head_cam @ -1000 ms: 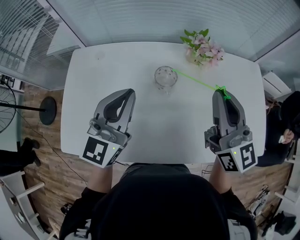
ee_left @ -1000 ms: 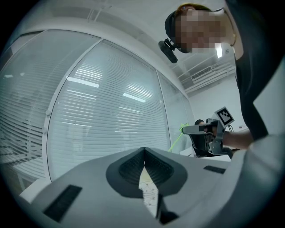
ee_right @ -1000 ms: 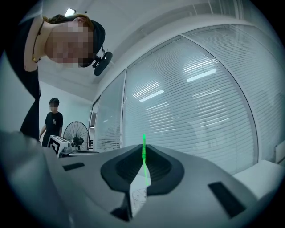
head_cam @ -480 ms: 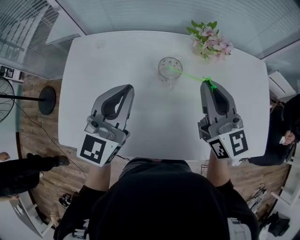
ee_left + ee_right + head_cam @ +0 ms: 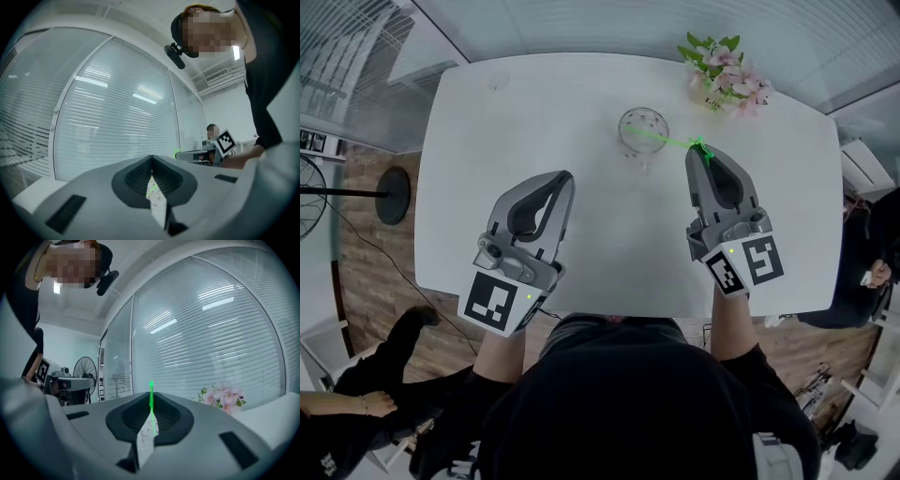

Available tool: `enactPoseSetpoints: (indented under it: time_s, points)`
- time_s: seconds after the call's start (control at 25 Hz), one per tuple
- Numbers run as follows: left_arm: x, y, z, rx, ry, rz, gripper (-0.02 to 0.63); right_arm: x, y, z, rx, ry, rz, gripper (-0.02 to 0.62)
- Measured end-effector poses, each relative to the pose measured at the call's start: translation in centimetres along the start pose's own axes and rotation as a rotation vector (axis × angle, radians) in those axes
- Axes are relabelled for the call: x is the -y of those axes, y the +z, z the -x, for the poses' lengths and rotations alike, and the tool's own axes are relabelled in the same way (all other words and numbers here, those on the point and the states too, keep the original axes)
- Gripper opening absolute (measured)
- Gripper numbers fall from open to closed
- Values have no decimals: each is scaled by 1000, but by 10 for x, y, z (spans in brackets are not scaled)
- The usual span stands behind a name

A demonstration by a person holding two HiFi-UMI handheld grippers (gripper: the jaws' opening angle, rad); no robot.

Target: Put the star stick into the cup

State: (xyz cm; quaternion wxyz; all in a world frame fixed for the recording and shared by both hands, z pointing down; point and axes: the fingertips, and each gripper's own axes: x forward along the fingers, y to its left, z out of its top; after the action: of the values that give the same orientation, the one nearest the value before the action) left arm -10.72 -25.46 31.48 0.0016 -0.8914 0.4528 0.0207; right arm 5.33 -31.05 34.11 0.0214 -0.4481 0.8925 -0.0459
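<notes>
Head view, seen from above. My right gripper (image 5: 698, 150) has its jaws closed on the star stick (image 5: 670, 141), pinching it at the star end. The thin green shaft runs from the jaw tips up and to the left, towards the cup (image 5: 642, 134). Its far end lies across the mouth of the clear cup. I cannot tell whether that end sits inside the cup or above it. The cup stands upright on the white table (image 5: 534, 103), just ahead of the right gripper and near the pink flowers (image 5: 727, 70) at the far edge.

Right gripper view. The green stick (image 5: 151, 401) rises from between the closed jaws, with the flowers (image 5: 225, 398) to the right and a fan (image 5: 84, 371) to the left.

Left gripper view. My left gripper (image 5: 151, 158) has its jaws drawn together with nothing between them. In the head view it (image 5: 562, 180) sits over the near left part of the table, well apart from the cup.
</notes>
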Motion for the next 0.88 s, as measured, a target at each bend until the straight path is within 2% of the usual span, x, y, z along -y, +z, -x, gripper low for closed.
enactPoseSetpoints:
  time_s: [0.44, 0.68, 0.88]
  points:
    - [-2, -5, 0, -10, 3, 11, 12, 2, -14, -13, -16, -1, -8, 21]
    - [-5, -6, 3, -16, 8, 8, 12, 4, -14, -16, -2, -1, -50, 21]
    - [-6, -4, 4, -14, 10, 10, 12, 4, -16, -13, -9, -7, -36, 21]
